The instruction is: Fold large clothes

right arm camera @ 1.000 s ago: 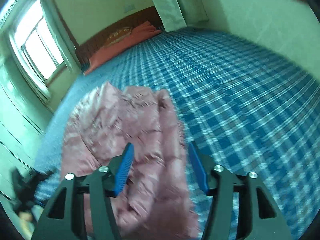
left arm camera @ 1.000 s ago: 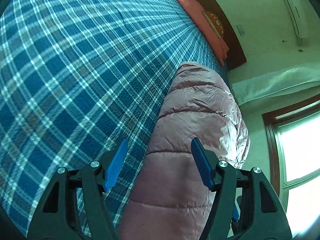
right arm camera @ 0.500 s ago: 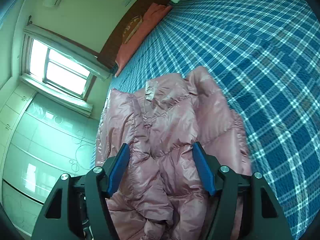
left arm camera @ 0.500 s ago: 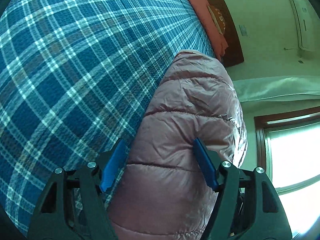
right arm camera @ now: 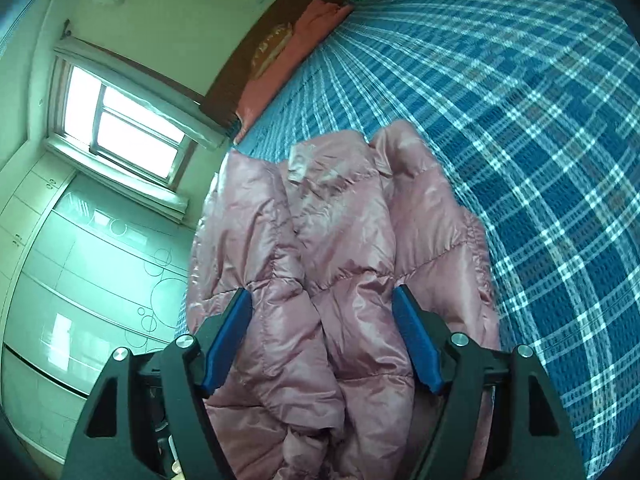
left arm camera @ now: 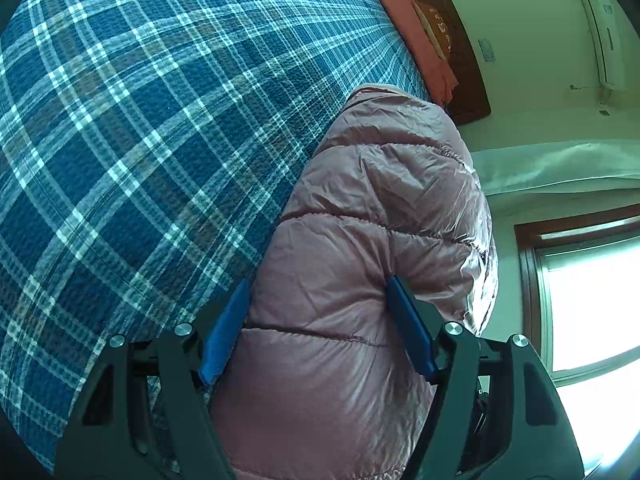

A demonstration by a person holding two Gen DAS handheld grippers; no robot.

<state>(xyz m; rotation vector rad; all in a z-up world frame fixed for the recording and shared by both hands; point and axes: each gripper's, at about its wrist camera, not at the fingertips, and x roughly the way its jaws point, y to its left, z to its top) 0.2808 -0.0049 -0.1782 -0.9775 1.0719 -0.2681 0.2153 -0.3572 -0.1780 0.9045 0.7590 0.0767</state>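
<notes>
The pink puffer jacket (left arm camera: 360,280) lies bunched on the blue plaid bedspread (left arm camera: 140,140), near the bed's edge on the window side, its quilted panels heaped in shiny folds (right arm camera: 340,260). At the head of the bed a salmon-red pillow (left arm camera: 416,36) rests against a dark wooden headboard (left arm camera: 460,64); on the wall above it hangs an air conditioner (left arm camera: 600,28), and a bright window (right arm camera: 120,128) with a pale curtain (left arm camera: 560,168) stands beside the bed, with pale cabinet doors (right arm camera: 80,272) below the window in the right wrist view. The jacket's bulk fills the space between both tools, hiding the bedspread underneath. The left gripper (left arm camera: 320,328) straddles a smooth quilted panel, its blue pads (left arm camera: 226,332) parted wide and resting along the fabric's sides without pinching it. The right gripper (right arm camera: 324,336) straddles the crumpled folds, its jaws spreading apart, the fabric between them loose. Compared with a second ago, both tools sit lower and closer to the jacket, their fingers stand wider, and the right wrist view has rolled so the window now sits upper left instead of the bed running level.
</notes>
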